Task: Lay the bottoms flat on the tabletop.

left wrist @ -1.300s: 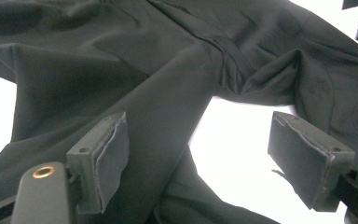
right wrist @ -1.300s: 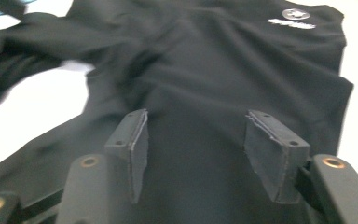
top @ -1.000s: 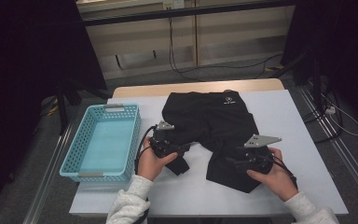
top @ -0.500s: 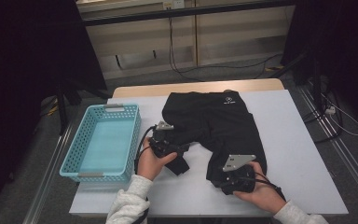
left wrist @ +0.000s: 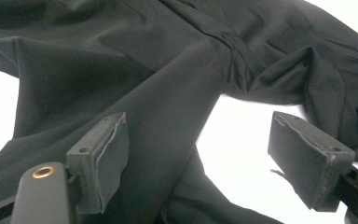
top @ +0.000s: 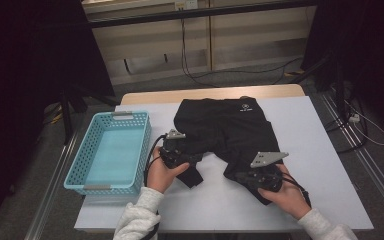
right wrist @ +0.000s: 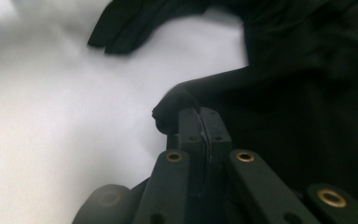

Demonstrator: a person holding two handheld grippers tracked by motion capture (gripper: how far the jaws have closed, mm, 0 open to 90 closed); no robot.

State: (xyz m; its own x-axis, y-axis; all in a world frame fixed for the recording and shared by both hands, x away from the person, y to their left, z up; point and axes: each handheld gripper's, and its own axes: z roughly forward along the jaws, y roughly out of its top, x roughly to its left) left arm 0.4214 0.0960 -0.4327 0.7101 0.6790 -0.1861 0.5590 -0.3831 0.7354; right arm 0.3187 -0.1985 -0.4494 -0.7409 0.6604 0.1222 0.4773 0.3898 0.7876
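Note:
Black shorts point(top: 230, 125) lie spread on the white table point(top: 325, 150), waistband at the far side. My left gripper point(top: 194, 159) rests over the left leg, open; in the left gripper view the cloth point(left wrist: 168, 107) runs loose between the wide-apart pads point(left wrist: 103, 158) of this gripper point(left wrist: 200, 135). My right gripper point(top: 234, 176) sits at the hem of the right leg. Its jaws have just been closing, and in the right gripper view this gripper point(right wrist: 200, 116) stands pressed together with a bunched fold of the hem point(right wrist: 168, 109) caught at the tips.
A light blue plastic basket point(top: 80, 172) with nothing in it stands on the table's left side, close to my left hand. Bare white table lies in front of the shorts and to their right. Cables trail on the floor behind the table.
The right hand dipped toward the near edge, then came back up to the right leg's hem, and its jaws shut there. The left hand and its gripper stayed put.

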